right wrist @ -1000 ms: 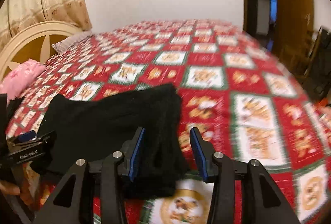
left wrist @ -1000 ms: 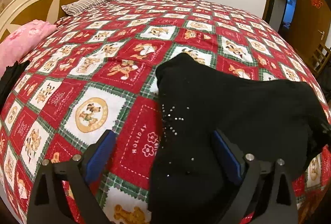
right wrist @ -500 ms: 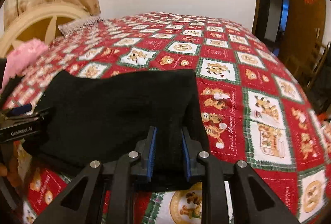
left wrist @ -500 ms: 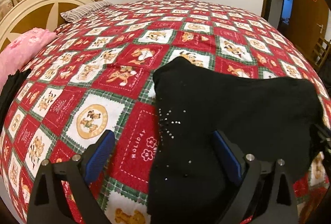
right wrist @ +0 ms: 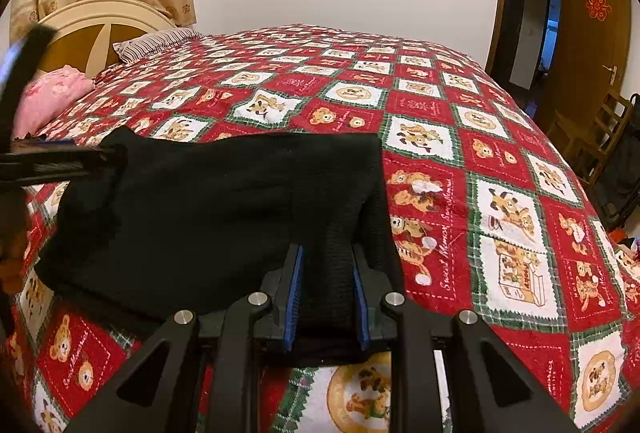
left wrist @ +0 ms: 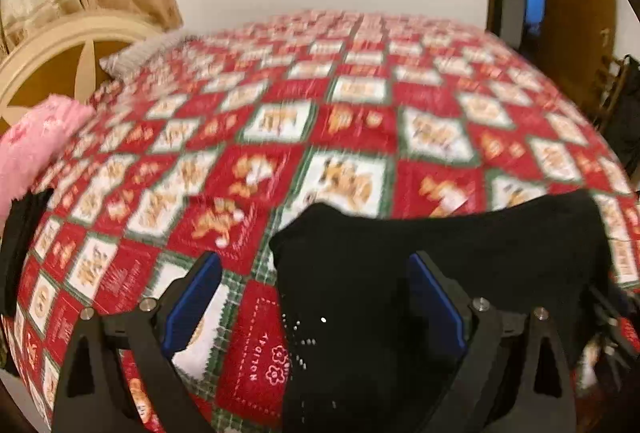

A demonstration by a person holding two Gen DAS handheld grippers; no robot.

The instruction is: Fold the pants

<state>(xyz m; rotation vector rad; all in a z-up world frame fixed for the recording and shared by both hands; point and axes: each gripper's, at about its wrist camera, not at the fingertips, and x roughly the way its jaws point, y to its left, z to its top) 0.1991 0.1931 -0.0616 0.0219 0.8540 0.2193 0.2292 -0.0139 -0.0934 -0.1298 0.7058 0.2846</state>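
Observation:
Black pants lie folded flat on a red cartoon-print quilt. My right gripper is shut on a bunched fold at their near right edge, the blue pads pressing the fabric from both sides. In the blurred left wrist view my left gripper stands wide open above the left side of the pants. Its right finger is over the black cloth and its left finger over the quilt. One of its fingers shows at the pants' far left corner in the right wrist view.
A pink bundle and a striped pillow lie by the cream headboard at the far left. Another dark garment sits at the bed's left edge. A wooden chair and a door stand to the right.
The right gripper's jaws came together on the pants' edge and stay there. The left gripper, still open, rose and pulled back, so the pants now sit lower in its view.

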